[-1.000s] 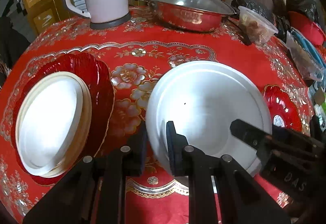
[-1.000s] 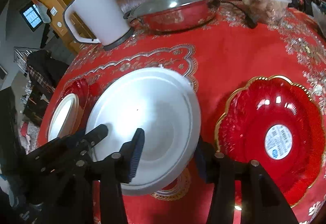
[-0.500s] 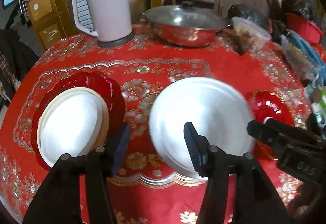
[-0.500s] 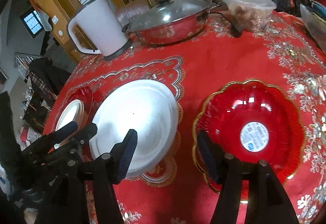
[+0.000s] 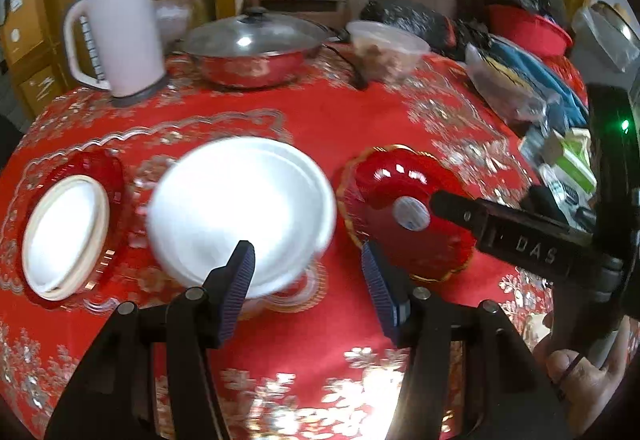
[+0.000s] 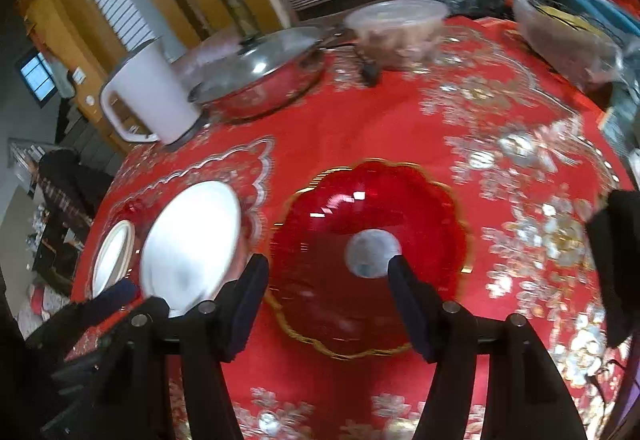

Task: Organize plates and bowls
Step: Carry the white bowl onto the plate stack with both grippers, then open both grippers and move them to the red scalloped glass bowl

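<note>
Both jaws gaping, empty: the left gripper (image 5: 306,280) is hovering over the white plate's (image 5: 240,207) five-o'clock rim; the right gripper (image 6: 328,300), lettered "DAS", is hovering above the red bowl (image 6: 360,207), bare cloth at twelve.

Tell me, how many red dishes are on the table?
2. One red dish sits on the left under a small white plate. The other red dish, gold-rimmed, is on the right, beside the big white plate.
</note>
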{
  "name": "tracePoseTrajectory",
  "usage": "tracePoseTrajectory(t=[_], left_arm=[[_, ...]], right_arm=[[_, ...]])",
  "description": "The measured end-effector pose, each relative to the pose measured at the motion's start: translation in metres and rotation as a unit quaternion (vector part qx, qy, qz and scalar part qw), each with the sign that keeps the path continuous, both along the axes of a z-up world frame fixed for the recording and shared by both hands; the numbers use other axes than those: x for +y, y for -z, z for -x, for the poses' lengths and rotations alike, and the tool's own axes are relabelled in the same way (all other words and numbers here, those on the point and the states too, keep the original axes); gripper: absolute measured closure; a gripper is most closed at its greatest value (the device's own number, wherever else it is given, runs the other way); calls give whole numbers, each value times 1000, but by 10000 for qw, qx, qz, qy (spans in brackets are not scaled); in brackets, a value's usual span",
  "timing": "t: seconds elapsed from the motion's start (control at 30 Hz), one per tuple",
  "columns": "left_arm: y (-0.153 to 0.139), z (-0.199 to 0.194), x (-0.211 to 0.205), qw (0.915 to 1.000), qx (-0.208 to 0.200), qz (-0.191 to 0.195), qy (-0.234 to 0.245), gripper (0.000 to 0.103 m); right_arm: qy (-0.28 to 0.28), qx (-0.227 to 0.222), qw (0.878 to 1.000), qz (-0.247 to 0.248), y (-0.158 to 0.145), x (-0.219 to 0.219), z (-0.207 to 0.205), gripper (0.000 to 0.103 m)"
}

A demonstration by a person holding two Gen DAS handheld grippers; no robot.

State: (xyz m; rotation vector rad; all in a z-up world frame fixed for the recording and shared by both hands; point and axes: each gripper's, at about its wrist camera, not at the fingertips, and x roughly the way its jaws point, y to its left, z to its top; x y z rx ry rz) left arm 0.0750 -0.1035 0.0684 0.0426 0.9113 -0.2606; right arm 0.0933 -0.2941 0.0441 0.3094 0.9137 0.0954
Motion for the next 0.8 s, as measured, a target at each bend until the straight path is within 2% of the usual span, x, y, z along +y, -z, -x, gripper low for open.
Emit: tracePoseTrajectory(t=[0.2, 0.33, 0.53, 0.8], left_arm=[[15, 0, -37, 9996, 157, -115, 198, 49], [25, -7, -51, 9995, 267, -93, 121, 49], [39, -13, -66, 9990, 409, -167, 116, 49], [46, -25, -72, 9989, 424, -195, -6, 49]], right_arm=[[301, 108, 9994, 99, 4, -37, 6, 35], [418, 197, 9989, 47, 13, -55, 5, 35], [454, 348, 9982, -154, 30, -68, -1, 35], [394, 366, 9983, -223, 33, -69, -10, 35]])
